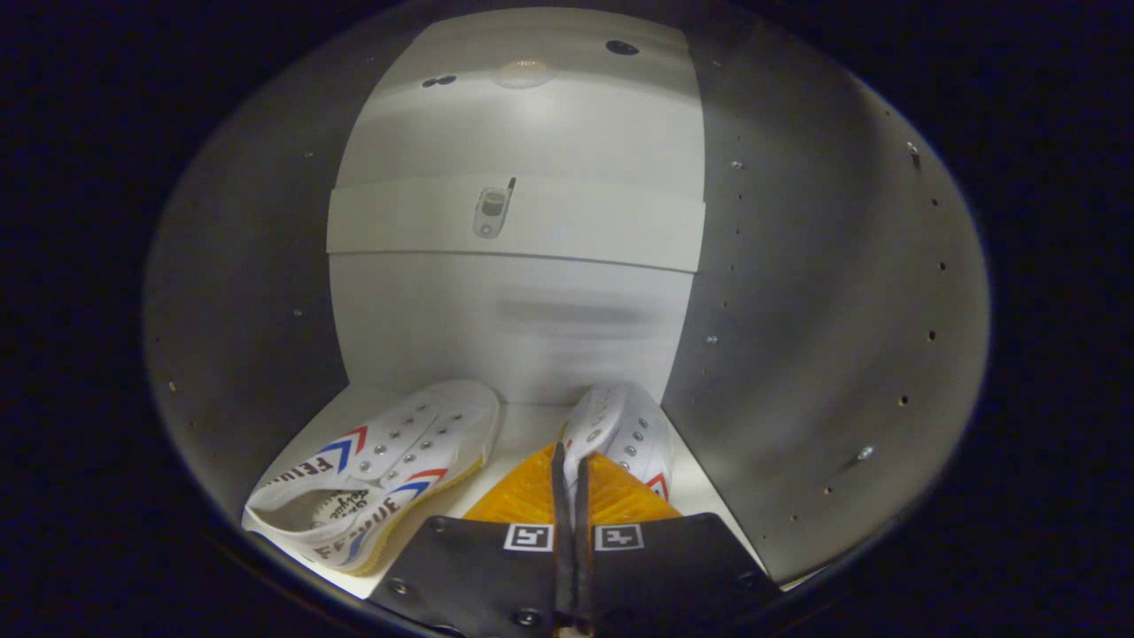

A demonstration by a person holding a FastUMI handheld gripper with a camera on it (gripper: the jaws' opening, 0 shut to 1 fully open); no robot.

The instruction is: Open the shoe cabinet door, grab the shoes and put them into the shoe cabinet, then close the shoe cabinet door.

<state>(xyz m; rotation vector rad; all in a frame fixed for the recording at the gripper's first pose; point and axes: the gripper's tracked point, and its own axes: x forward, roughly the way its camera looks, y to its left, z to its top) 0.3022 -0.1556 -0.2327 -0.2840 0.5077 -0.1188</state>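
I am looking into the white shoe cabinet (514,319). One white canvas shoe (381,474) with red and blue stripes lies on the cabinet floor (524,427), left of my fingers. A second white shoe (625,430) sits at the right, toe toward the back wall. My gripper (571,459) is shut on this right shoe, its orange fingers (523,492) pinching the thin rim of the opening. The heel end is hidden behind the fingers.
A white shelf (514,221) crosses the cabinet above the shoes, with a small fitting (492,211) on its front. Grey side walls (815,337) with rows of holes stand close on both sides. A strip of bare floor lies between the two shoes.
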